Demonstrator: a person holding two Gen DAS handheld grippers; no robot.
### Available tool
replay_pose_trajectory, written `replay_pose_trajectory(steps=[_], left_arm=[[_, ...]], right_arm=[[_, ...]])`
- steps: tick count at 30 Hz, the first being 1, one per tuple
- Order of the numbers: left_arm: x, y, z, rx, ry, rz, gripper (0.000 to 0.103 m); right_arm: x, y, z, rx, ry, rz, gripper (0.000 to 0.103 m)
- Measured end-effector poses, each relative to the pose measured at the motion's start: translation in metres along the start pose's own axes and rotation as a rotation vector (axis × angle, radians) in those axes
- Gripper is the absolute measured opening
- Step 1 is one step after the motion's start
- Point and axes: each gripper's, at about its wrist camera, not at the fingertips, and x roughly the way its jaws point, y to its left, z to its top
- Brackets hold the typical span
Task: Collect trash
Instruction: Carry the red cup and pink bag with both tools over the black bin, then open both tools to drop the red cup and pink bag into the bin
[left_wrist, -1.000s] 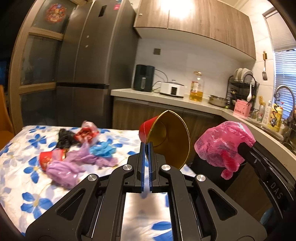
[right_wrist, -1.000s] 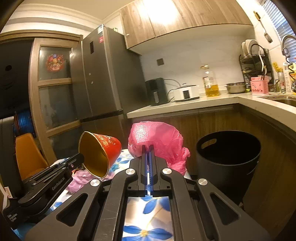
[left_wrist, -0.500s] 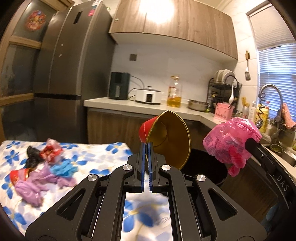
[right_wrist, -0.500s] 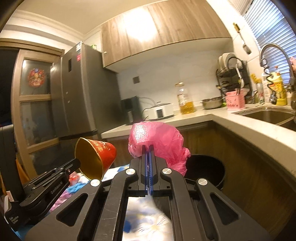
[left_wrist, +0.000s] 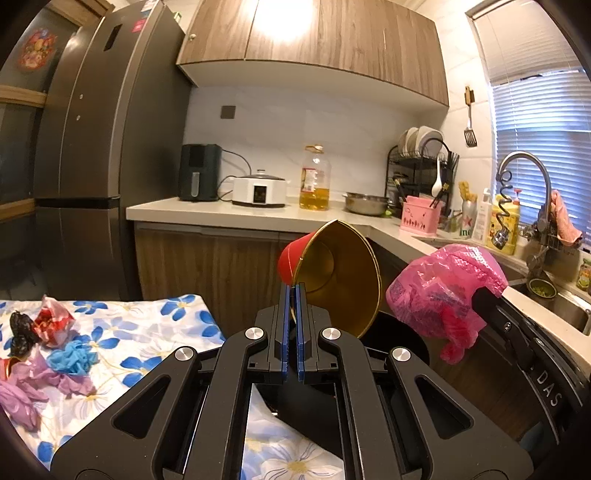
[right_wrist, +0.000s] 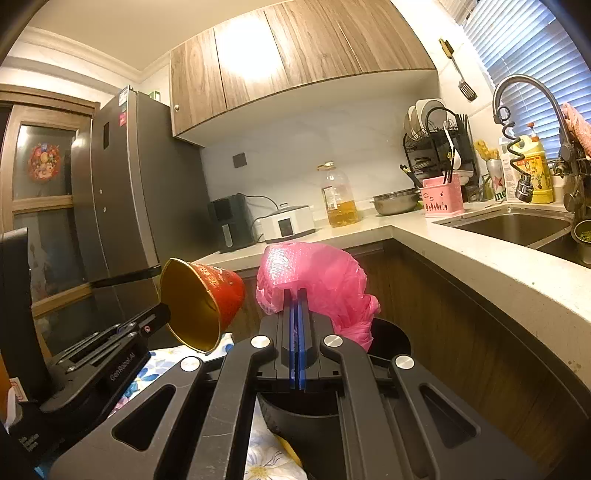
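My left gripper (left_wrist: 294, 291) is shut on the rim of a red paper cup with a gold inside (left_wrist: 332, 273), held in the air above the black trash bin (left_wrist: 402, 339). My right gripper (right_wrist: 297, 295) is shut on a crumpled pink plastic bag (right_wrist: 314, 280), also above the bin (right_wrist: 391, 336). The bag shows in the left wrist view (left_wrist: 443, 288), and the cup in the right wrist view (right_wrist: 207, 299). More trash lies on the floral tablecloth (left_wrist: 147, 332): a blue wad (left_wrist: 74, 356), purple bags (left_wrist: 22, 391), a red wrapper (left_wrist: 51, 325).
The bin stands between the table edge and the wooden cabinets (left_wrist: 207, 266). The counter (left_wrist: 240, 214) holds an air fryer, a cooker and an oil bottle (left_wrist: 314, 177). The sink (right_wrist: 517, 225) with faucet is at right, a fridge (left_wrist: 92, 147) at left.
Both grippers have swung right from the table toward the bin, carrying the cup and the pink bag. The trash pile has slid to the left edge of the left wrist view.
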Motion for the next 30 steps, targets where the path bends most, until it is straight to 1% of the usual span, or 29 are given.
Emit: replay_pose_trajectory(steps=[15, 30], left_arm=[[0.035, -0.012, -0.008, 0.014, 0.051, -0.022, 0.002], [0.064, -0.020, -0.023, 0.021, 0.112, -0.037, 0.002]], right_arm=[[0.021, -0.022, -0.006, 0.041, 0.037, -0.014, 0.002], [0.047, -0.032, -0.017, 0.039, 0.092, -0.033, 0.002]])
